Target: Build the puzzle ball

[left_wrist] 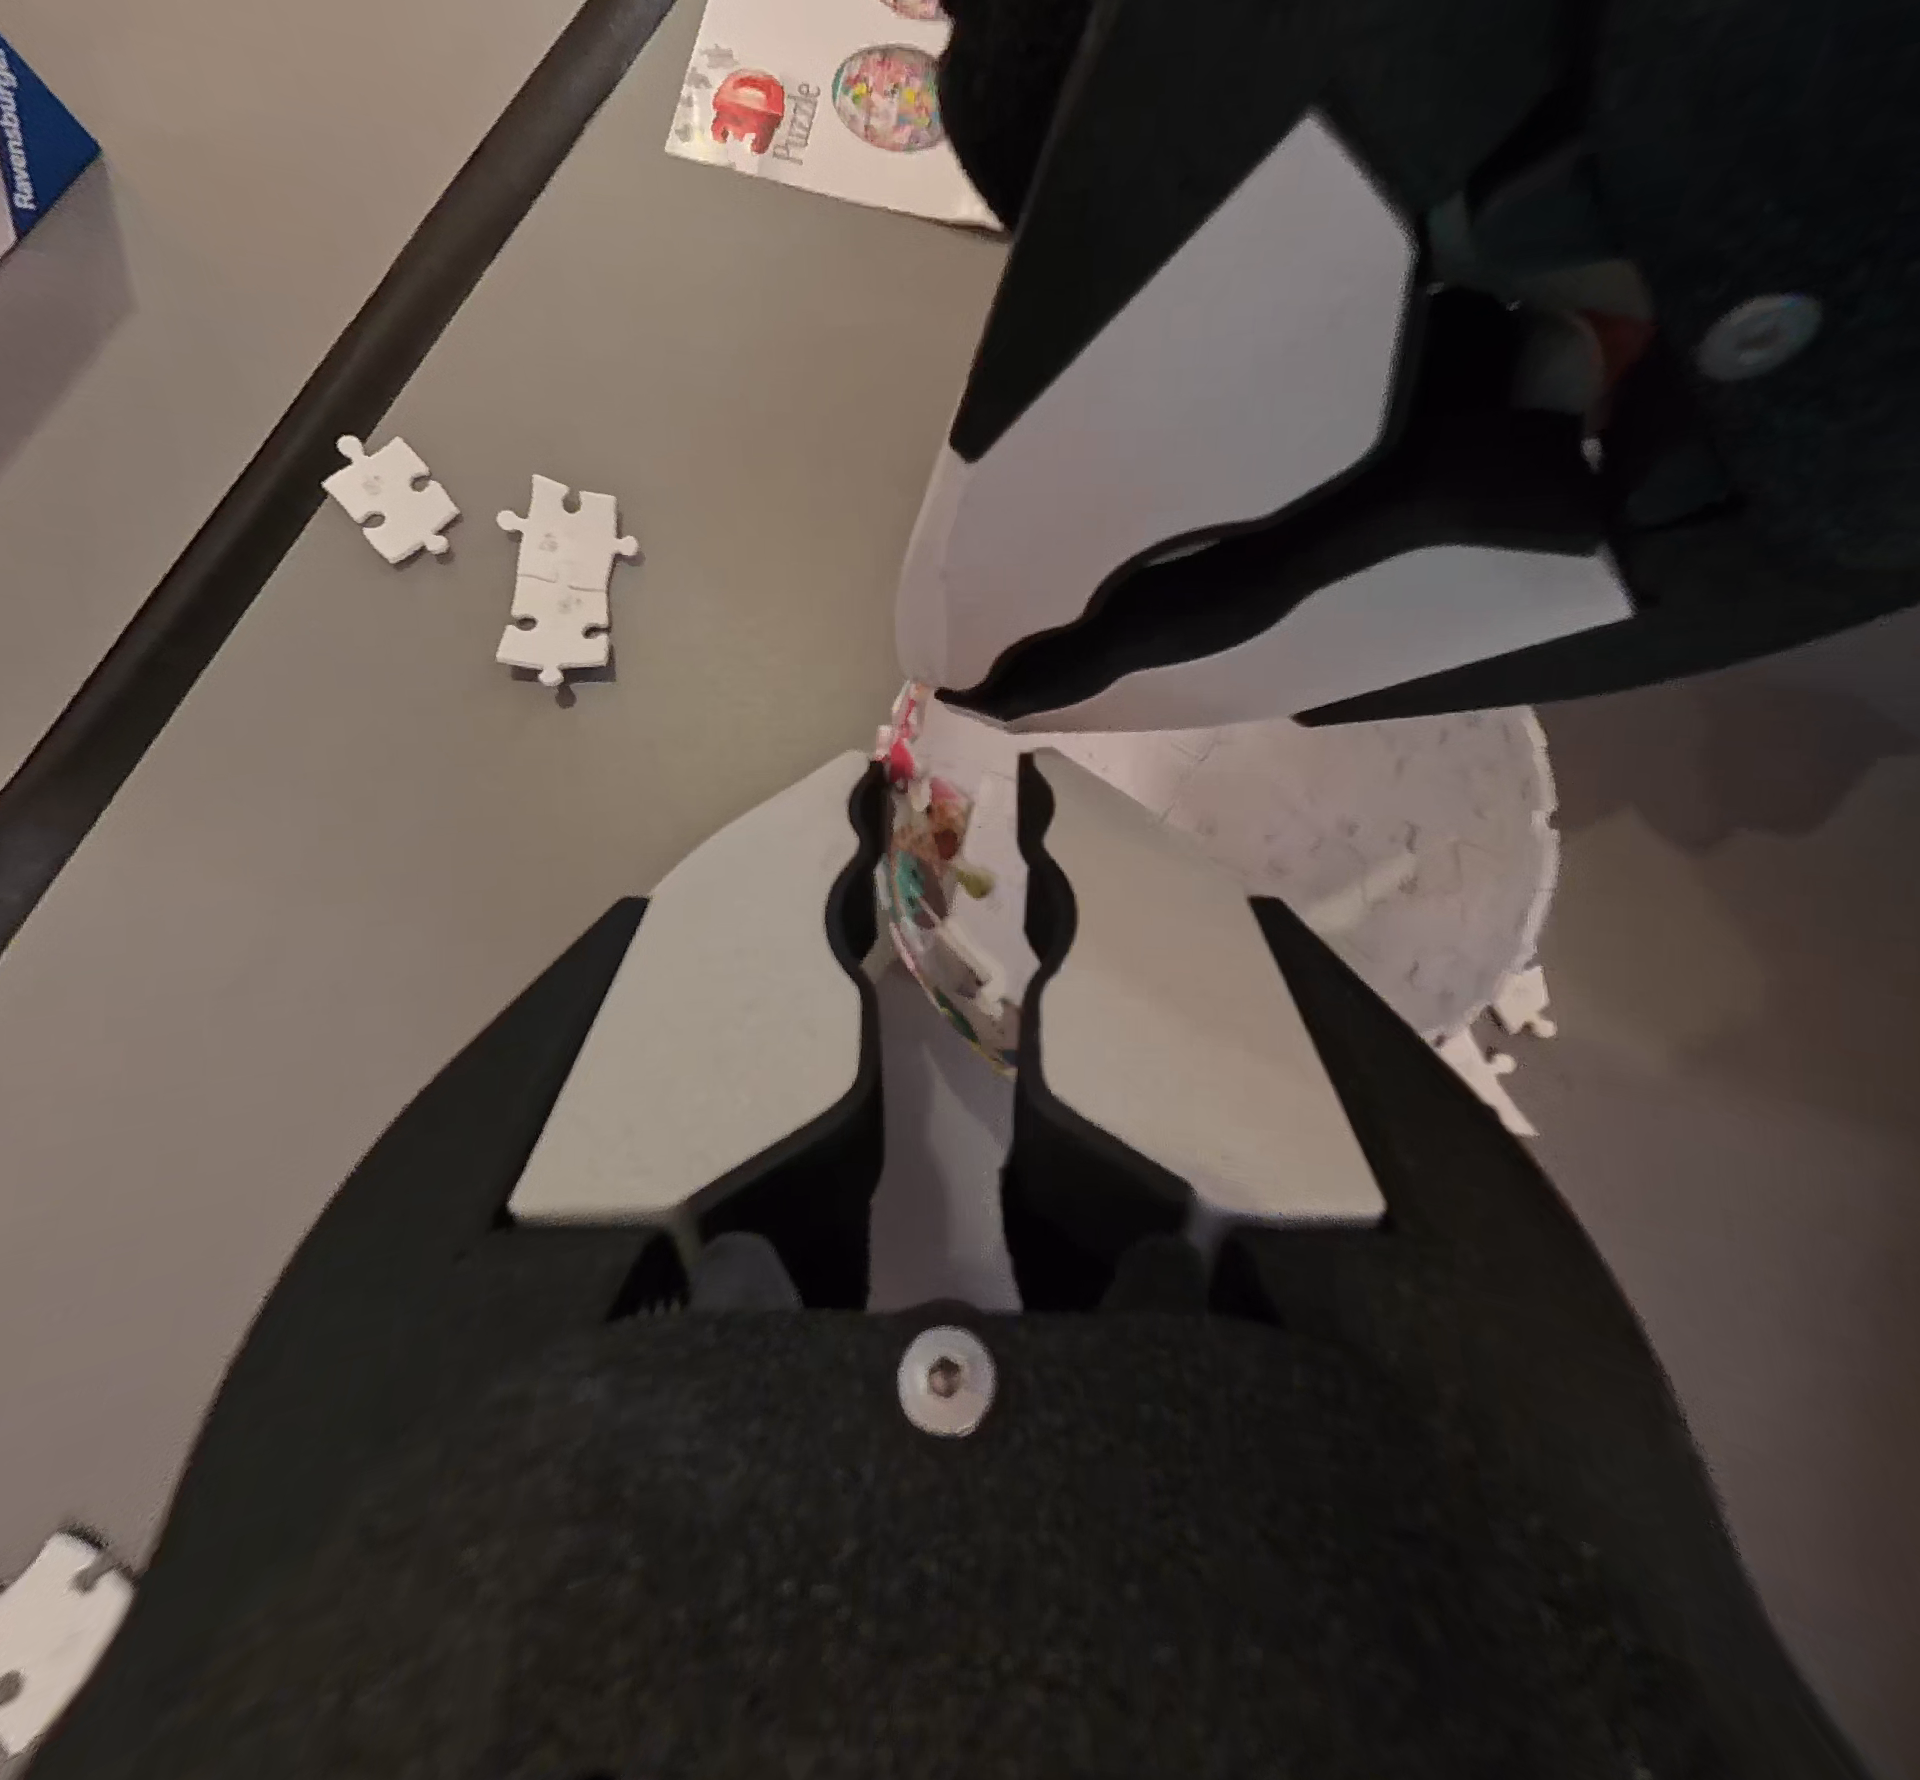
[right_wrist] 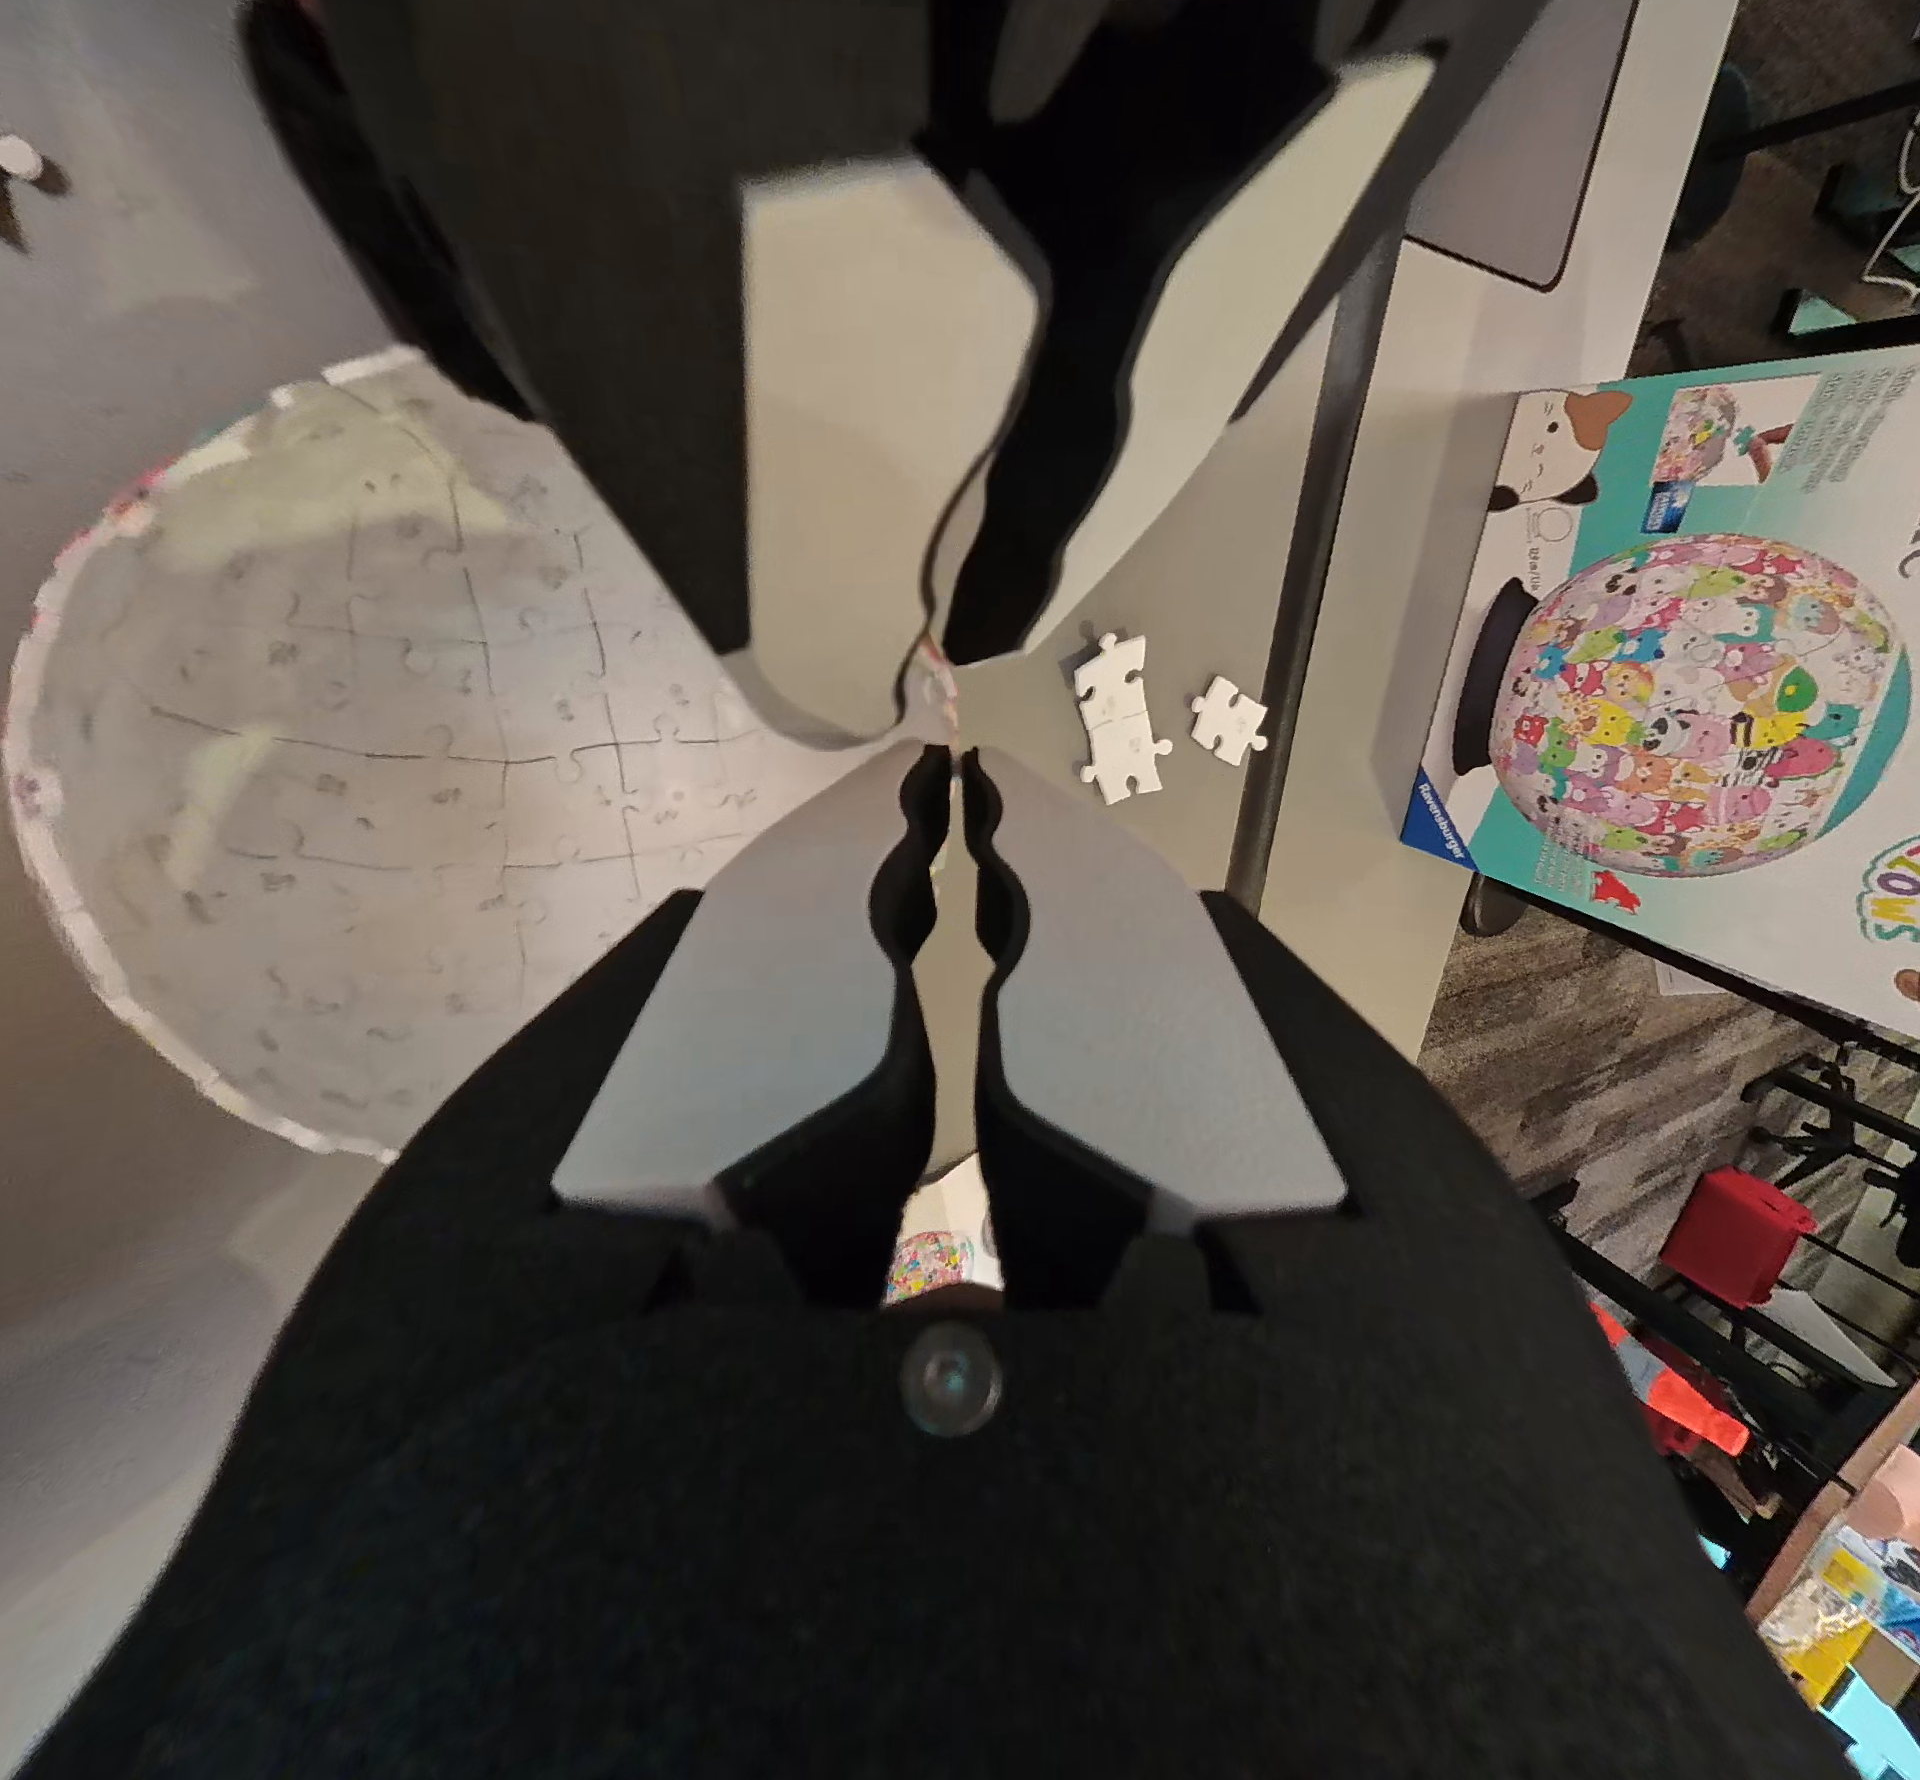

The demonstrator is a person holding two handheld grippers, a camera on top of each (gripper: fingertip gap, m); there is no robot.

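With your left hand-held gripper [left_wrist: 951, 774] clamping the half-built white puzzle-ball shell's [left_wrist: 1382, 857] rim, press the small curved piece [right_wrist: 938, 686] pinched by your right hand-held gripper [right_wrist: 956, 762] squarely onto that rim.

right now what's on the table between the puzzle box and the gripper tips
Two white bits: a single piece nearer the box, and a joined pair nearer the tips, in the right wrist view.

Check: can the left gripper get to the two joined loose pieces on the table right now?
Probably not yet. The left gripper is shut on the half ball's rim, so it must let go first. Otherwise the way looks free: the joined pieces lie on bare table with nothing between.
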